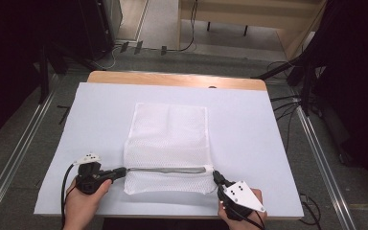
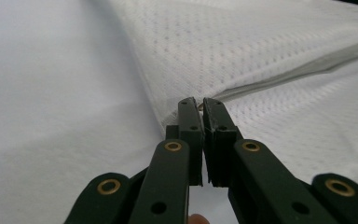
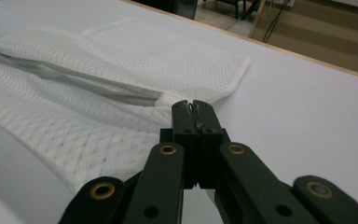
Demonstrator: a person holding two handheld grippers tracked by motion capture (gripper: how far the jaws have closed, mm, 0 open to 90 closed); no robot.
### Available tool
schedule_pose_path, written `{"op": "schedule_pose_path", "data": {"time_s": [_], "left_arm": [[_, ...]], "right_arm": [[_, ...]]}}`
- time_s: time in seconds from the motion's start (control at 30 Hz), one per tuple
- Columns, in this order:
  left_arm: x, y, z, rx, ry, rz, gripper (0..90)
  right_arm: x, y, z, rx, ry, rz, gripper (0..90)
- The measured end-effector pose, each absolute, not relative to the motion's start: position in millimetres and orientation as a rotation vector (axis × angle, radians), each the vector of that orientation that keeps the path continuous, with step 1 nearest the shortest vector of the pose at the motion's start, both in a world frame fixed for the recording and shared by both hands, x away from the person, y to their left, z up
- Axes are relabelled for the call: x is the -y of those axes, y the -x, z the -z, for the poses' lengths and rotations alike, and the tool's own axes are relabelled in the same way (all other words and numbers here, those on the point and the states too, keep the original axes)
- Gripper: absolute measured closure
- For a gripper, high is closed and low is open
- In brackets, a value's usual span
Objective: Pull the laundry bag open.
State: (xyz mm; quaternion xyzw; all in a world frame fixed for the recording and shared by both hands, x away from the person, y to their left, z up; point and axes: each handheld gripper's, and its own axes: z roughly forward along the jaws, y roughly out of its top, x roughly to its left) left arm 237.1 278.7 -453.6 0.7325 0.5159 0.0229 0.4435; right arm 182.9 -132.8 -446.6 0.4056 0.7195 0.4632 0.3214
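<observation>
A white mesh bag (image 1: pixel 166 136) lies flat in the middle of the table, with a grey zipper (image 1: pixel 167 169) running across its near end. My left gripper (image 1: pixel 123 171) is at the zipper's left end. In the left gripper view its jaws (image 2: pixel 199 105) are shut on a small metal piece at the bag's (image 2: pixel 261 56) edge, apparently the zipper pull. My right gripper (image 1: pixel 216 176) meets the zipper's right end. In the right gripper view it (image 3: pixel 194 106) is shut on the edge of the bag (image 3: pixel 121 65), just past where the zipper (image 3: pixel 88 81) stops.
A white sheet (image 1: pixel 254 129) covers the table, and the wooden tabletop (image 1: pixel 172 79) shows as a strip at the far edge. Metal rails (image 1: pixel 24 143) run along the floor on both sides. Cables (image 1: pixel 287 103) lie on the floor off the table's far right corner.
</observation>
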Motion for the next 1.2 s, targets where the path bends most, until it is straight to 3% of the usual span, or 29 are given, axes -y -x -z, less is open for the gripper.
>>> {"op": "schedule_pose_path", "data": {"time_s": [0.07, 0.13, 0.23, 0.7, 0.77, 0.8, 0.83, 0.9, 1.1, 1.2], "left_arm": [[-285.8, -234.0, 452.2, -1.260, -1.754, -0.070, 79.8], [-291.9, -232.3, 450.9, -1.297, -1.657, -0.099, 61.7], [-296.8, -232.1, 449.2, -1.350, -1.550, -0.137, 52.9], [-285.4, -235.6, 465.0, -1.435, -1.565, -0.258, 46.7], [-286.1, -236.4, 464.0, -1.424, -1.555, -0.283, 44.7], [-286.0, -236.6, 463.7, -1.423, -1.558, -0.291, 41.8], [-286.4, -236.7, 463.6, -1.411, -1.559, -0.309, 39.7], [-286.9, -236.0, 462.2, -1.386, -1.560, -0.357, 36.2], [-285.1, -234.9, 455.7, -1.371, -1.644, -0.456, 12.3], [-288.4, -232.1, 453.2, -1.300, -1.673, -0.442, 10.1]], "right_arm": [[132.1, -181.5, 446.8, -1.882, -1.042, -1.197, 90.0], [130.2, -180.6, 447.0, -1.887, -1.040, -1.198, 90.0], [129.1, -181.4, 448.4, -1.904, -1.039, -1.210, 90.0], [134.3, -175.4, 449.0, -1.973, -1.062, -1.271, 88.4], [136.7, -176.6, 450.5, -1.980, -1.077, -1.276, 74.0], [138.2, -177.3, 450.9, -1.982, -1.095, -1.295, 61.5], [139.4, -178.0, 451.1, -1.981, -1.109, -1.306, 56.2], [145.0, -180.3, 450.7, -1.966, -1.136, -1.344, 50.1], [167.3, -189.8, 448.4, -1.940, -1.169, -1.441, 37.9], [178.1, -195.0, 448.9, -1.928, -1.210, -1.448, 30.2]]}}
